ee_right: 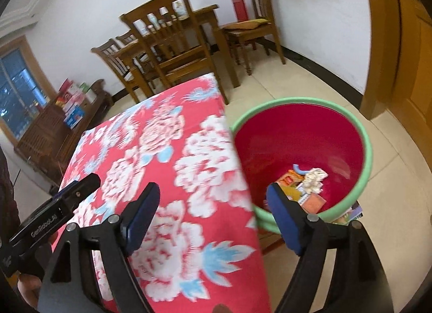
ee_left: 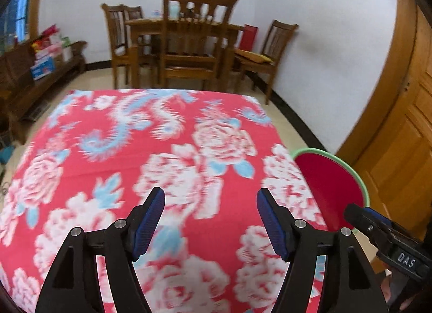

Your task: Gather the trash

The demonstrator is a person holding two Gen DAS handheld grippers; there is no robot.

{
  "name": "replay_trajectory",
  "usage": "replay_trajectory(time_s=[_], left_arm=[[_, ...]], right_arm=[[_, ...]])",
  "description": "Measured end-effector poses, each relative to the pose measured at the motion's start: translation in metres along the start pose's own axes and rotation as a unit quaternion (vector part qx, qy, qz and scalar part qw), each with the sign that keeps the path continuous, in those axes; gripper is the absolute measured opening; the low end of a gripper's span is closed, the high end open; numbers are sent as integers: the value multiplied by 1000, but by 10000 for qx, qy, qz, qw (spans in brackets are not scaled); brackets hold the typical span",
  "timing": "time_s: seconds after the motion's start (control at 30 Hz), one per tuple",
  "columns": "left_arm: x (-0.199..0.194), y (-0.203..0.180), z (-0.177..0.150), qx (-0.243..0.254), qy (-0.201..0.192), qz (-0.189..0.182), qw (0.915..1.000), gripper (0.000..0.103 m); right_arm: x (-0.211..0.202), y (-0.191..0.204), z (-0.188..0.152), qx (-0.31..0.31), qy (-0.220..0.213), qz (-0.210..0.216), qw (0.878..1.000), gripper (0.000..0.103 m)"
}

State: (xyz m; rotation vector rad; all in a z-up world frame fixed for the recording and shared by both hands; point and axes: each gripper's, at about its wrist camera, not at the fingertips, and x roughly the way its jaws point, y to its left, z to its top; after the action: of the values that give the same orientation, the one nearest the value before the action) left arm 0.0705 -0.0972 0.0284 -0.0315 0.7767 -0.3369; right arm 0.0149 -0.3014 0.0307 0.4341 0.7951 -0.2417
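A red basin with a green rim (ee_right: 367, 150) stands on the floor beside the table's right edge; it also shows in the left wrist view (ee_left: 361, 177). Inside lie a crumpled white tissue (ee_right: 314, 177), orange wrappers (ee_right: 290, 179) and other scraps. My right gripper (ee_right: 213, 199) is open and empty, hanging over the table's right edge next to the basin. My left gripper (ee_left: 210, 202) is open and empty above the red floral tablecloth (ee_left: 162, 150). No trash shows on the cloth.
A wooden dining table with chairs (ee_left: 189, 42) stands behind. A low wooden bench with boxes (ee_left: 43, 64) is at the left. A wooden door (ee_left: 405, 123) is at the right. Papers (ee_right: 351, 213) lie under the basin.
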Motion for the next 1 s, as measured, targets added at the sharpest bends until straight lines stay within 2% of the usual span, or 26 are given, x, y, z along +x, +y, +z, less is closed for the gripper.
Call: replay_trajectory(time_s=[0.3,0.6,1.0], left_arm=[[-27,32,-8,-305,-116,564,9979,72],[-48,48,-12,-502,-257,793,9953,72],[-50,57,-14,-610,-274,874,9939,72]], right_arm=[[-8,49,-12,-470,-92,180,9987,86],[-14,80,-20,-823,-214,289,9960,86],[-14,85,-23,-883,-197,295,9955,86]])
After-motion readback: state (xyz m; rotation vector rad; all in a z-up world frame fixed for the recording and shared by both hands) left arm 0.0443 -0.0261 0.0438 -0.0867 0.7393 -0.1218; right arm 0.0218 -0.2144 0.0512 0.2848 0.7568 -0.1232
